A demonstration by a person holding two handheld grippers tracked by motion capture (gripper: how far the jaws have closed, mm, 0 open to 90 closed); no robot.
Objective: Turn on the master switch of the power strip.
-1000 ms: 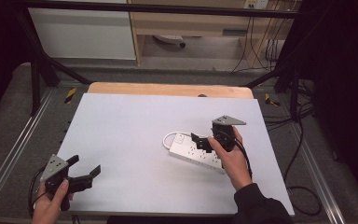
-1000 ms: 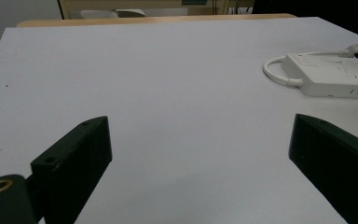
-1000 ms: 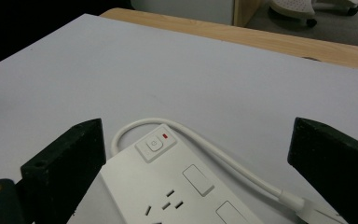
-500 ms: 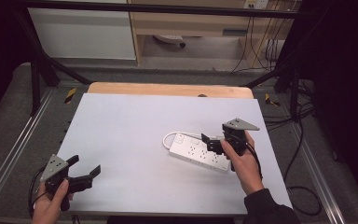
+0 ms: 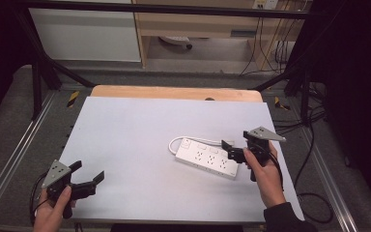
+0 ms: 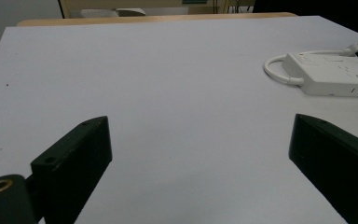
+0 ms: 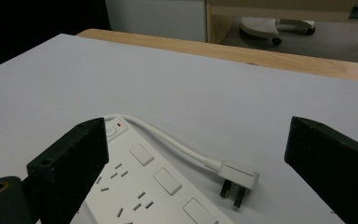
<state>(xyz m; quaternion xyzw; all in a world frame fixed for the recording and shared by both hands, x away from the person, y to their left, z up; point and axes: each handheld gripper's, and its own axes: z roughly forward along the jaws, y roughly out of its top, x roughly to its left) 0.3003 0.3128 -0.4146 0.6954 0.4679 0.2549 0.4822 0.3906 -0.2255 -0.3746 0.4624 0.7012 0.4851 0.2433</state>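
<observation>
Over the table, seen from the high view, your right gripper hovers at the near right end of the white power strip, its jaws spread wide and closed on nothing; whether a jaw tip brushes the strip's end cannot be told. That strip lies flat and slanted in the right half of the surface, its cord looping off the far left end. Your left gripper sits at the near left corner, jaws likewise parted and empty, well apart from the strip.

Along your left gripper's own view, both black jaws stand far apart over bare surface, and the power strip lies well ahead toward the right edge.

Along your right gripper's view, the jaws gape wide with the power strip just below and between them, nothing pinched. Its white plug rests on the surface beside the strip, prongs pointing toward you, the cord curving back to the switch end.
</observation>
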